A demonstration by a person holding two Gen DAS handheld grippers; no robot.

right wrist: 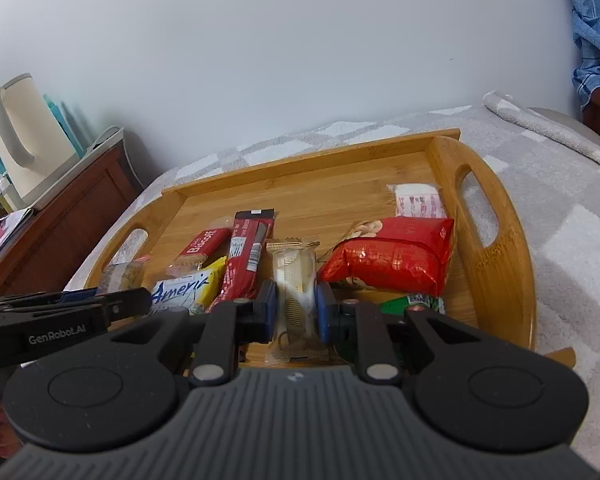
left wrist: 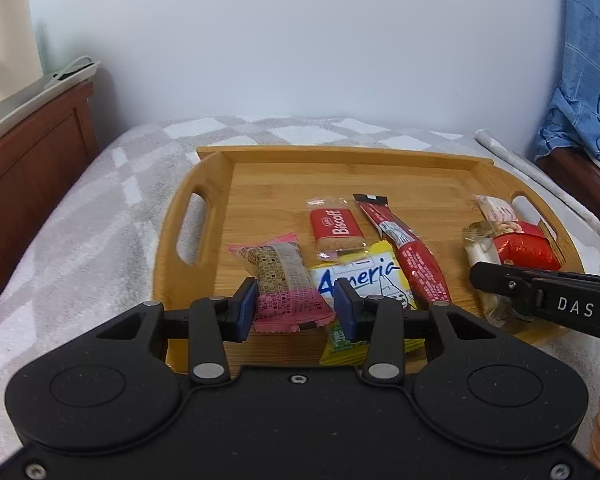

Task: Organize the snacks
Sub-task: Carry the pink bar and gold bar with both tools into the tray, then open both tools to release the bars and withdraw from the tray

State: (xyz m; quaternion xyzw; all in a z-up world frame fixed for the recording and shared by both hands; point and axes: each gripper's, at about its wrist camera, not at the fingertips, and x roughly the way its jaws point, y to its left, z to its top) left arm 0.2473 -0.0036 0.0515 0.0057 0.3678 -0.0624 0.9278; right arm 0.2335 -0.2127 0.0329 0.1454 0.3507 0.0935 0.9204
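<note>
Both grippers are working over the wooden tray (left wrist: 204, 280), which is sitting on a grey checked blanket (left wrist: 80, 208).

Right gripper (right wrist: 296, 312): its blue pads are lying against both sides of the cream-and-gold wafer packet (right wrist: 294, 280) — jaws narrow and holding it, by my reading. The packet's long axis is running straight ahead between the jaws, its far end projecting beyond the fingertips. A red foil bag (right wrist: 388, 264) is lying just right of the jaws, a red stick packet (right wrist: 244, 260) just left.

Left gripper (left wrist: 296, 308): jaws are standing moderately wide, gripping nothing. The pink wrapped snack (left wrist: 284, 284) is lying between the pads, nearer the left pad and possibly touching it, its long axis running ahead and tilting slightly left. The right pad is sitting over the yellow "Ameri…" packet (left wrist: 364, 280). A Biscoff biscuit (left wrist: 336, 228) is lying farther ahead.

Judgement: the left gripper is the nearer one to the pink snack, and a closing move would be meeting it across its short width — the yellow packet under the right pad is risking being caught too. The pink wrapper is looking thin, crinkled and partly clear, likely slippery.
</note>
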